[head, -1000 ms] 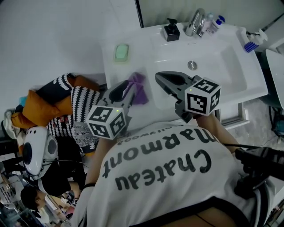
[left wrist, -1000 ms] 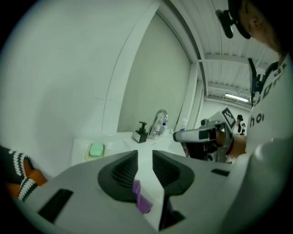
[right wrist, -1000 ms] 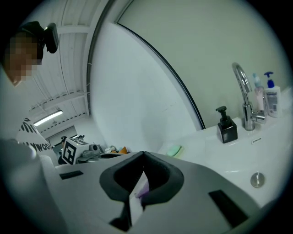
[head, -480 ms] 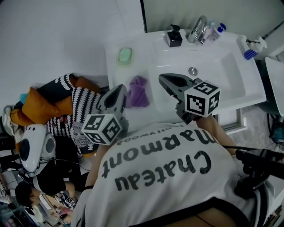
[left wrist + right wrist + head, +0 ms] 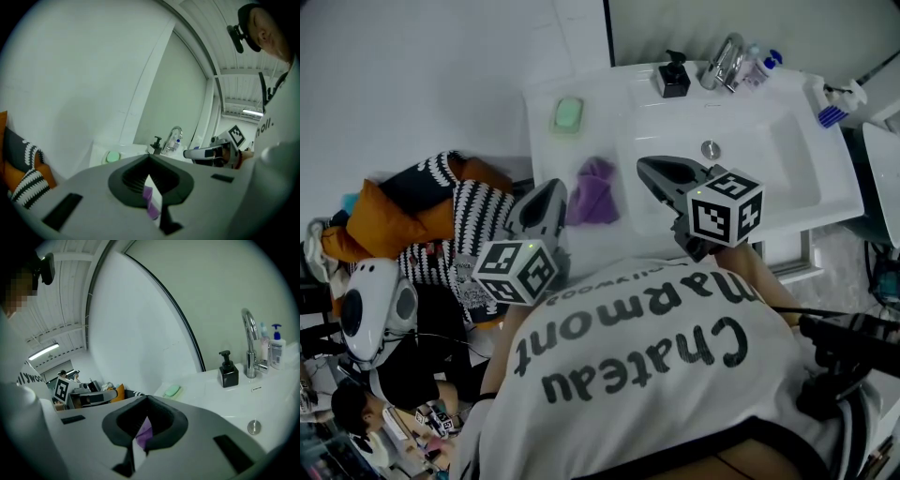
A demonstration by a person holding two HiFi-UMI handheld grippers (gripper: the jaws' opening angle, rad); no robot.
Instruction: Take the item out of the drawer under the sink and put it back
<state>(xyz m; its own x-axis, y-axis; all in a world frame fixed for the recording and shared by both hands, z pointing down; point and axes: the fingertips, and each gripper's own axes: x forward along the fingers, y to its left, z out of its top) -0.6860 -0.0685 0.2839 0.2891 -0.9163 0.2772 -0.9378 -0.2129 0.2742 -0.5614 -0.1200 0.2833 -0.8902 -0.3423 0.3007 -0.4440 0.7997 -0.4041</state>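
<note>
Purple cloth (image 5: 592, 192) just beside left claw (image 5: 553, 188)

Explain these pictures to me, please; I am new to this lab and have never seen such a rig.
No robot: a person holds a two-jaw gripper in each hand. The head view comes from a camera on the head, looking down; each gripper view from a camera riding on that gripper. The left gripper and the right gripper are both shut and hold nothing. On the sink lie a purple cloth and a green soap; a black pump bottle stands by the tap.
</note>
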